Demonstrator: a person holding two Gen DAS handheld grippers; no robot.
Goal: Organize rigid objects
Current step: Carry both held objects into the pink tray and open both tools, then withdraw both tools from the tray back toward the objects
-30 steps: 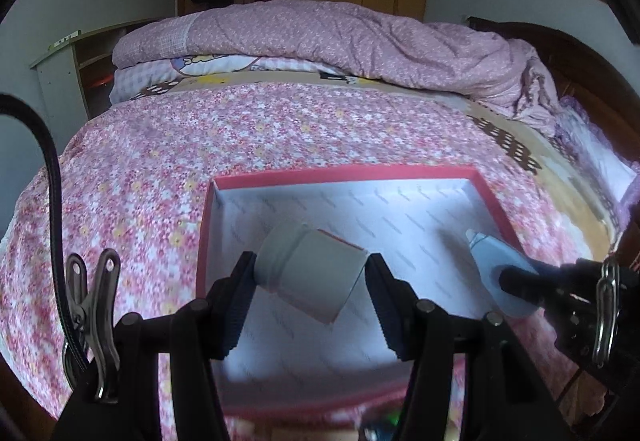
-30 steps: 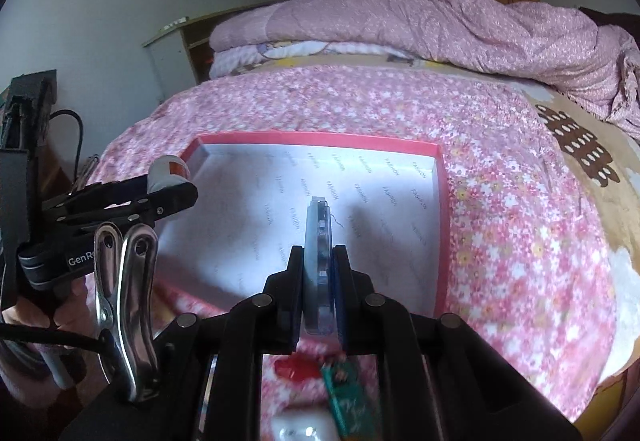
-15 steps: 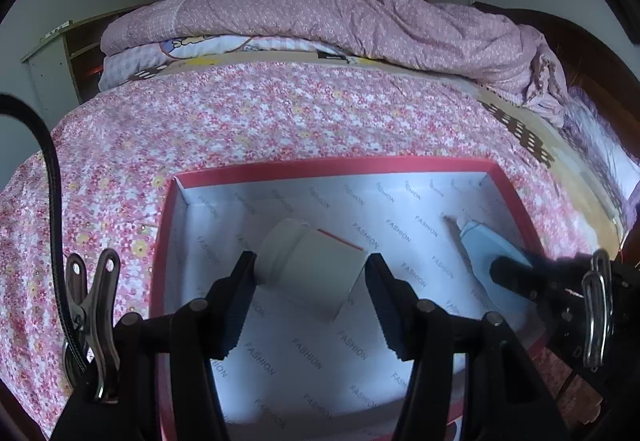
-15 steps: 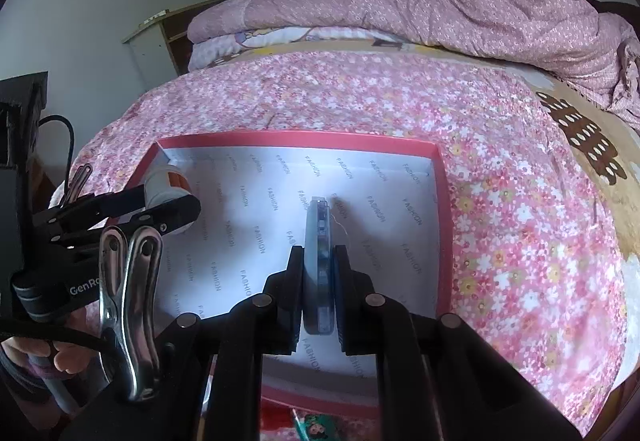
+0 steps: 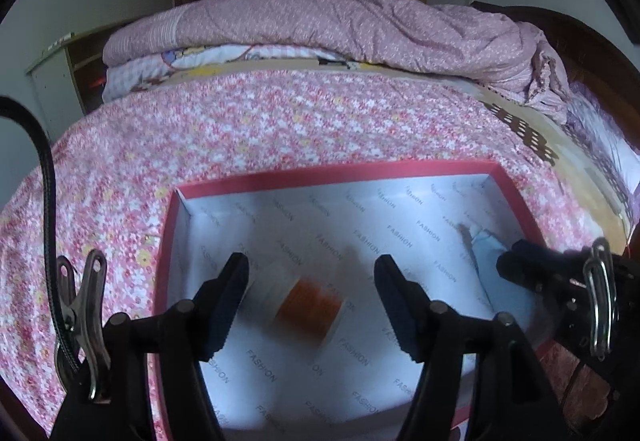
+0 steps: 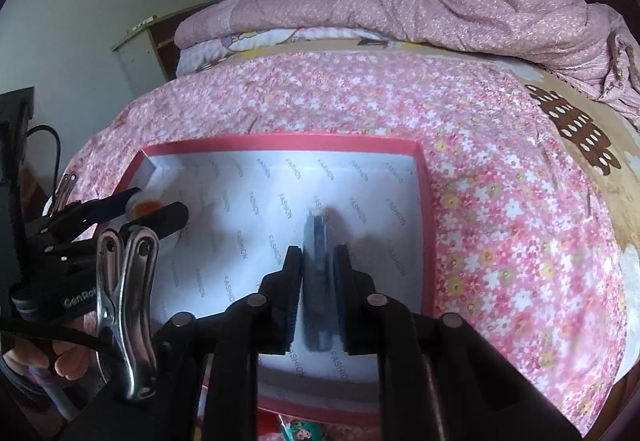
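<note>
A red box with white "FASHION" lining (image 5: 280, 183) (image 6: 427, 197) lies on the flowered bed. My left gripper (image 5: 312, 293) is open over the box's left part. A white jar with an orange label (image 5: 306, 307) is blurred between and below its fingers, apart from them; it also shows in the right wrist view (image 6: 145, 206). My right gripper (image 6: 317, 281) has opened a little around a flat blue tube (image 6: 315, 269) that stands on edge in the box. The tube and right gripper also show in the left wrist view (image 5: 486, 241).
A folded pink quilt (image 5: 340, 29) lies at the far end of the bed. A wooden headboard (image 5: 588, 53) is on the right, a shelf unit (image 5: 68, 77) on the left. Small colourful items (image 6: 300, 427) lie in front of the box.
My left gripper opened and the white jar dropped into the box, blurred in motion. My right gripper moved down into the box and its jaws loosened around the blue tube.
</note>
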